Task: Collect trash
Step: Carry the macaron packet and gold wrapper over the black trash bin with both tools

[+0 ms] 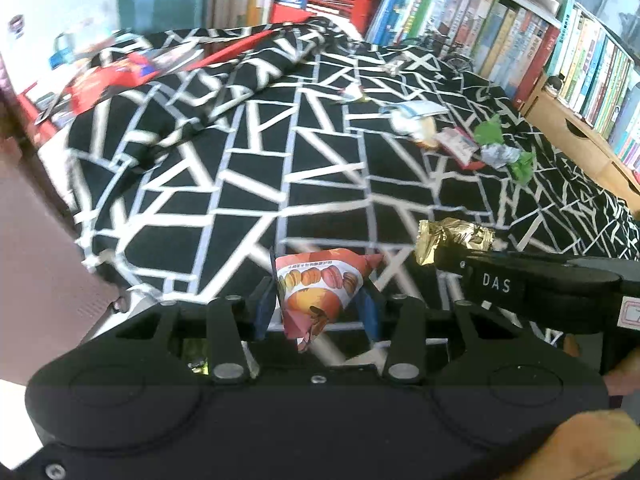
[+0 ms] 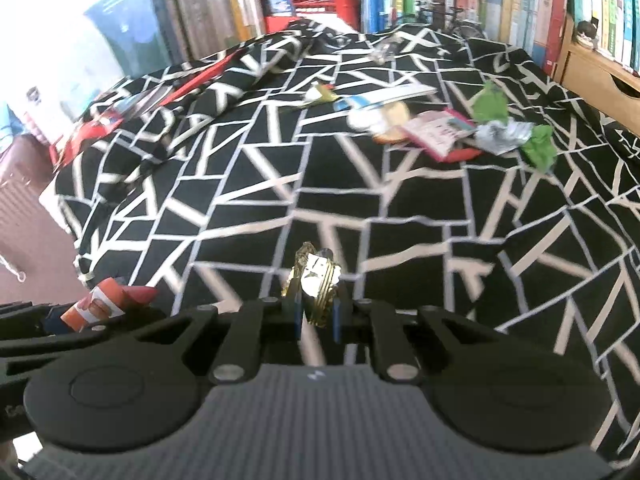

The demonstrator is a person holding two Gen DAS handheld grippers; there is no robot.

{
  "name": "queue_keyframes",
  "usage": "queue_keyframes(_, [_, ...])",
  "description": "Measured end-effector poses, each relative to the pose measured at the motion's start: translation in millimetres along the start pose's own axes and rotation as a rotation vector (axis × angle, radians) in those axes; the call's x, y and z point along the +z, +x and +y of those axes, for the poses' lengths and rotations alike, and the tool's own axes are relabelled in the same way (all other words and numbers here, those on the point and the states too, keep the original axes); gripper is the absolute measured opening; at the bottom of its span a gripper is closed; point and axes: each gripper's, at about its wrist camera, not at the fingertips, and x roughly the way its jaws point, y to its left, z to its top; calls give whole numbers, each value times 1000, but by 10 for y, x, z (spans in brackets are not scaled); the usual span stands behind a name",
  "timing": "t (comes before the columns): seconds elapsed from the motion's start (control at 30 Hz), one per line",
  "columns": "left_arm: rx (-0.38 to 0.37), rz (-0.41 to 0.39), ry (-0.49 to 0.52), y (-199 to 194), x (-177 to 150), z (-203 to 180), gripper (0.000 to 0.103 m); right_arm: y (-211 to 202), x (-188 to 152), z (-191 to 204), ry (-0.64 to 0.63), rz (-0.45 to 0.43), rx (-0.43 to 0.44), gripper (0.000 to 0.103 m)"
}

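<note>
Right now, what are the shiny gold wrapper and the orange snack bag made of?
Gold wrapper: probably thin metallic foil or foil-coated plastic; it glints and holds sharp crinkles. Orange snack bag: looks like glossy printed plastic film, with macaron pictures and stiff folded corners. Neither can be told for sure by sight.

A bed's black cover with white lines fills the view. Shelves of upright books line its far side, beside a red crate and a wooden drawer unit.
</note>
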Motion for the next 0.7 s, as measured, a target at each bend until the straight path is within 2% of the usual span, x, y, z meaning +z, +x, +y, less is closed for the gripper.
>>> queue_keyframes(0.13, [-24, 16, 1, -149, -184, 380, 41, -93, -199, 363, 8, -20, -31, 18])
queue_keyframes(0.27, [-54, 23, 53, -286, -404, 720, 41, -183, -447, 759, 17, -47, -64, 18])
queue_keyframes(0.37, [-44, 48, 77, -314, -553, 930, 41, -185, -617, 1042, 14, -32, -78, 18])
queue_keyframes(0.53, [-39, 60, 23, -346, -787, 1316, 41, -163, -840, 1458, -60, -1, -68, 18])
queue_keyframes(0.7, [15, 58, -73, -156, -1082, 1666, 41, 157, -1069, 1751, -155, 60, -18, 18])
